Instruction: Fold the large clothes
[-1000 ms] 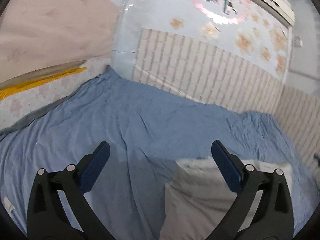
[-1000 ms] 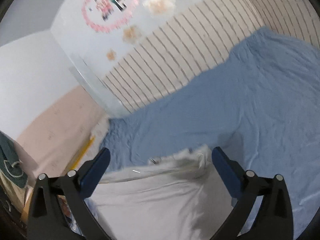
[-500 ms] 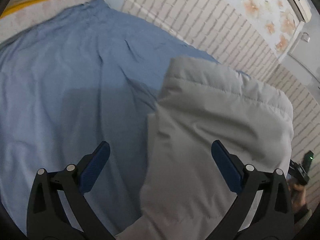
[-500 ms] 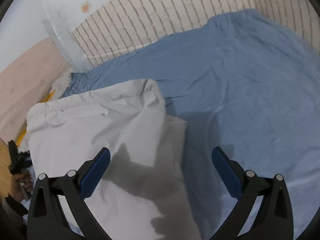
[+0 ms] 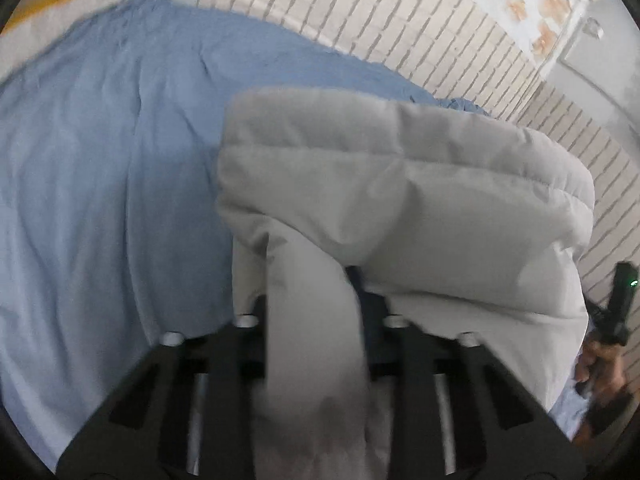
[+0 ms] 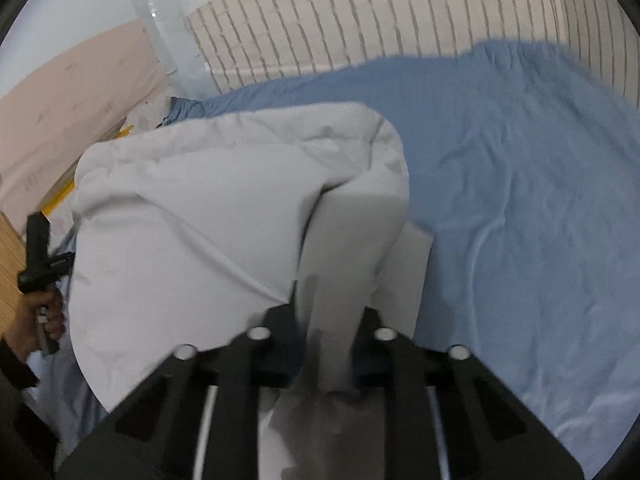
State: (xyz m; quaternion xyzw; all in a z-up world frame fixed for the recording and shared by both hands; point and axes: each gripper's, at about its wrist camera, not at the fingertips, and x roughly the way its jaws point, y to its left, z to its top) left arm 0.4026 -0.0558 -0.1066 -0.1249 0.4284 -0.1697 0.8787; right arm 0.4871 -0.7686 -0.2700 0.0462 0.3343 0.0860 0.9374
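My left tool [image 5: 314, 312] has just been closing and now pinches a fold of the pale grey padded jacket [image 5: 400, 184]; the cloth runs straight up between its jaws and spills back toward the camera. My right tool [image 6: 336, 320] has likewise just been closing, and its jaws are clamped on another fold of the same jacket [image 6: 208, 208], a flat strip of fabric caught between them. Ahead of the left tool the jacket rises as a quilted, stitched bulk that bends over to the right of the tool. Ahead and to the left of the right tool it lies as a smoother, rounded mound. The jacket rests on a bed covered with a wrinkled blue sheet [image 5: 100, 168], which spreads to the left of the left tool and, in the other view [image 6: 520, 184], to the right of and beyond the right tool. Past the bed stands a white brick-pattern wall [image 6: 360, 20]. At the far right of the left view I can see my right hand [image 5: 600, 372] gripping its black handle; at the far left of the right view, my left hand [image 6: 36, 320] gripping the other one.
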